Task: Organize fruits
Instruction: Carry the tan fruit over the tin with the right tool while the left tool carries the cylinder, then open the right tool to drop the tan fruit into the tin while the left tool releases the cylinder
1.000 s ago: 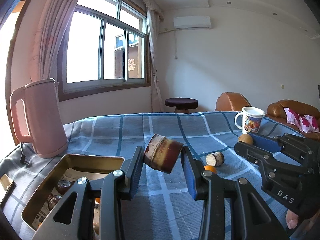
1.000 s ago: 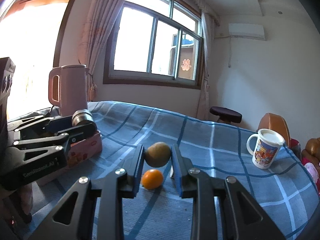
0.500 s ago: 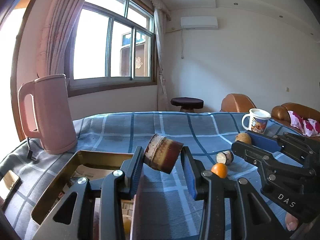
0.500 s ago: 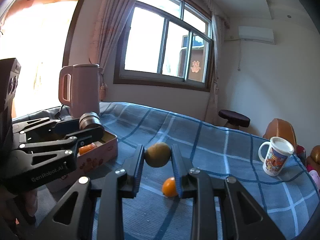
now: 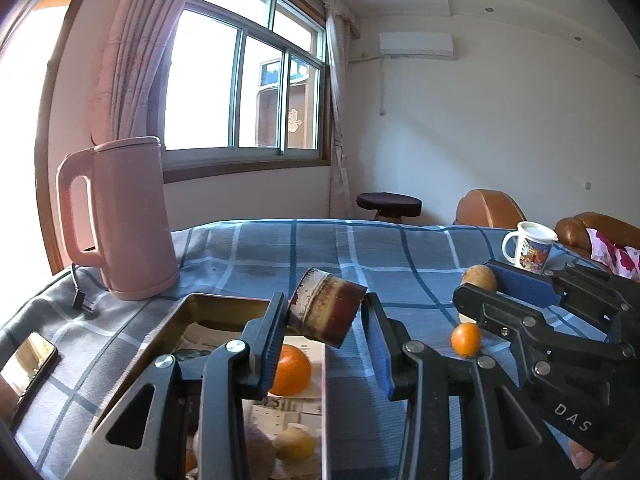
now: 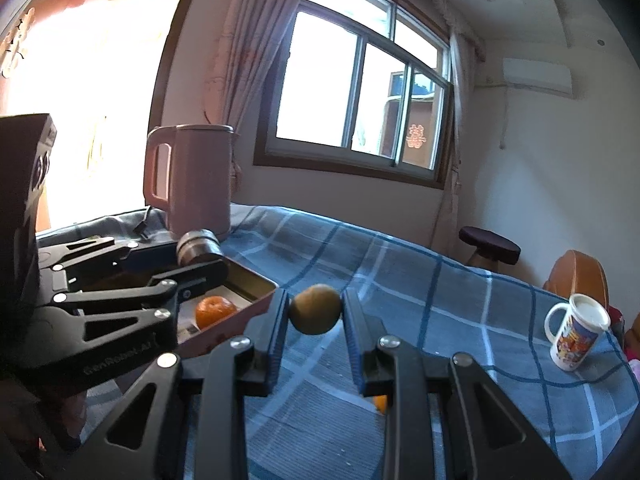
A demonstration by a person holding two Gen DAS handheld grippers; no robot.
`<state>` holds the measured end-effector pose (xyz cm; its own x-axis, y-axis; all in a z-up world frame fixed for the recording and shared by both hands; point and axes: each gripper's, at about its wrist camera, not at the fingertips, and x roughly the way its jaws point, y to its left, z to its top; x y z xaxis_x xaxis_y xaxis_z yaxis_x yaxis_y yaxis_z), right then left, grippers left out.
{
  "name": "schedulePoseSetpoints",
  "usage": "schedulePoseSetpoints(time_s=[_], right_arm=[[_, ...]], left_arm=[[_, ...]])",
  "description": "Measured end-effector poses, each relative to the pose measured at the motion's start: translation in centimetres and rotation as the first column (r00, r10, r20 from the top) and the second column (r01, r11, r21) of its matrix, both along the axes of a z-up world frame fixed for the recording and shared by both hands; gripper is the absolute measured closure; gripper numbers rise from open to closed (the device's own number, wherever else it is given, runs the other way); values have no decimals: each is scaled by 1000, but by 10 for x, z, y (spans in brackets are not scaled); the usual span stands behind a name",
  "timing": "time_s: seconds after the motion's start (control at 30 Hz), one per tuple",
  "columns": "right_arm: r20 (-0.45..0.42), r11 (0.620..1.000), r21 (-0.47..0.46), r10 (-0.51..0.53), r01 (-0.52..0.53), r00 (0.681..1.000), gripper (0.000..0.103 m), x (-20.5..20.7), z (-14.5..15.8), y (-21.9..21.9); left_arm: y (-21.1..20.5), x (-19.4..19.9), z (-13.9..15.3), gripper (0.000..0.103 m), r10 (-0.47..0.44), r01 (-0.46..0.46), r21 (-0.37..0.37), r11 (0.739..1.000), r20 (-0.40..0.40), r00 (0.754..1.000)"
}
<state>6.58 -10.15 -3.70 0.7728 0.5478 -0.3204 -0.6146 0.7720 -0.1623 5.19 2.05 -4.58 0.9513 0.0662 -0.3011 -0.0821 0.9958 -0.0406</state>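
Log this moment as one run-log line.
left gripper: shut on brown cylinder piece, above tin | right gripper: shut on brown fruit | small orange: on cloth

Daylight is pouring through the window (image 5: 248, 92) I'm facing; a curtain (image 5: 132, 60) is hanging beside it, an air conditioner (image 5: 416, 45) sitting on the white wall (image 5: 500, 128).
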Motion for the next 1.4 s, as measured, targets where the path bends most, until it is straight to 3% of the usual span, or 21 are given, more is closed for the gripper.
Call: schedulePoseSetpoints(time_s=[0.73,1.4], right_arm=[[-6,993,-49,112,-112,994,73,-10,1,60],[-91,978,-81,185,-193,978,73,-7,-19,103]], left_arm=[[52,-10,-1,63,99,-100,-26,995,-22,995],[94,-7,-12,63,181,-185,-34,982,-97,979]])
